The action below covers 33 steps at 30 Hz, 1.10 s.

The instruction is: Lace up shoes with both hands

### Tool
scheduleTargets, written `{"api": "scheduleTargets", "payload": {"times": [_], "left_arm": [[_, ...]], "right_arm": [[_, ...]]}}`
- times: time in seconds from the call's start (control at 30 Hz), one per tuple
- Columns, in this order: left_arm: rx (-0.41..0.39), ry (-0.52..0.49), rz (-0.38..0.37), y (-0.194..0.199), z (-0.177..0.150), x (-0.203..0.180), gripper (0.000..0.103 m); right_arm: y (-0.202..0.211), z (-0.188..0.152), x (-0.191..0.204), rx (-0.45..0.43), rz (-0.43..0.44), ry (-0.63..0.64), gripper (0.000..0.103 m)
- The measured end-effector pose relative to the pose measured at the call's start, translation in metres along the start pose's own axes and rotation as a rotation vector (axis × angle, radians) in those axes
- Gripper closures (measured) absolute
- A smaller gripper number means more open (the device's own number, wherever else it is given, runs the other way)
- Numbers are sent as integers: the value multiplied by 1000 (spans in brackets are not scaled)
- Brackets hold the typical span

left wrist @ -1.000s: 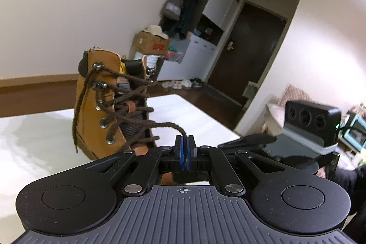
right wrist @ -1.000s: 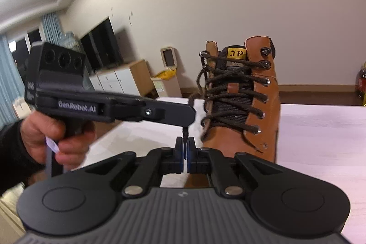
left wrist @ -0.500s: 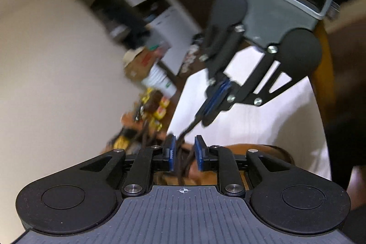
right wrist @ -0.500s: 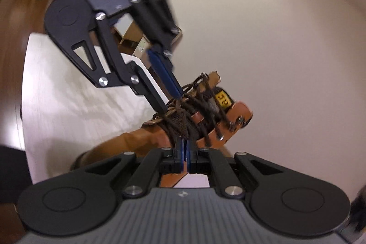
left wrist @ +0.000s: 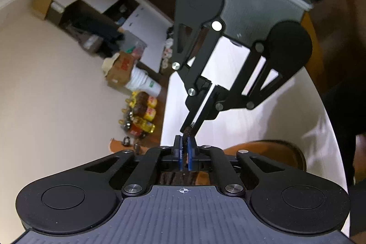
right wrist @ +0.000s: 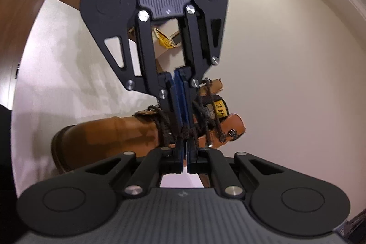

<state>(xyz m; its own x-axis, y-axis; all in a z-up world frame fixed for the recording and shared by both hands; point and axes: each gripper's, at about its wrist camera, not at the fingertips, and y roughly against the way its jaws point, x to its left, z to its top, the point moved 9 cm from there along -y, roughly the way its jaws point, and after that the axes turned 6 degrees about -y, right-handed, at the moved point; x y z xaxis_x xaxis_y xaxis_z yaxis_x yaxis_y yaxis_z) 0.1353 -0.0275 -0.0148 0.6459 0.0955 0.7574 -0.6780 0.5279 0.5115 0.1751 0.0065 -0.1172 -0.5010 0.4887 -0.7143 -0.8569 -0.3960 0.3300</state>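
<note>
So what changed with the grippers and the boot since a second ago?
Both views tipped sideways, so both grippers rolled over. The left gripper opened, then closed again on the lace, and now meets the right gripper tip to tip above the boot. The right gripper stayed shut on the lace; the boot stayed on the table.

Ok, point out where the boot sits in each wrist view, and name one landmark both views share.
Left wrist: only the tan toe of the boot shows, low and right of centre; its dark lace is at centre.
Right wrist: the boot crosses the middle, lying sideways in the picture, toe to the left, yellow-labelled tongue to the right.
Shared landmark: the white table under it.
</note>
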Motion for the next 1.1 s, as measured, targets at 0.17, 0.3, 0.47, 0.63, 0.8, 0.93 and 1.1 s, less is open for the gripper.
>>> {"api": "scheduleTargets", "payload": {"times": [0.17, 0.3, 0.47, 0.63, 0.8, 0.93, 1.1], "left_arm": [[53, 60, 78, 4, -9, 20, 99], [97, 114, 170, 1, -12, 43, 99], [163, 114, 230, -10, -5, 55, 99], [226, 64, 270, -17, 0, 54, 99], [260, 44, 295, -22, 7, 56, 99], [289, 33, 307, -26, 7, 56, 99], [322, 21, 309, -30, 5, 54, 99]], "right_arm": [[-8, -14, -29, 8, -54, -244, 94], [-19, -32, -68, 19, -68, -580, 94], [-32, -53, -105, -31, -39, -1023, 88], [-43, -54, -120, -132, 92, -1320, 88], [-60, -56, -131, -146, 102, -1369, 88], [-77, -59, -131, -115, 132, -1351, 88], [-85, -55, -129, -117, 164, -1318, 88]]}}
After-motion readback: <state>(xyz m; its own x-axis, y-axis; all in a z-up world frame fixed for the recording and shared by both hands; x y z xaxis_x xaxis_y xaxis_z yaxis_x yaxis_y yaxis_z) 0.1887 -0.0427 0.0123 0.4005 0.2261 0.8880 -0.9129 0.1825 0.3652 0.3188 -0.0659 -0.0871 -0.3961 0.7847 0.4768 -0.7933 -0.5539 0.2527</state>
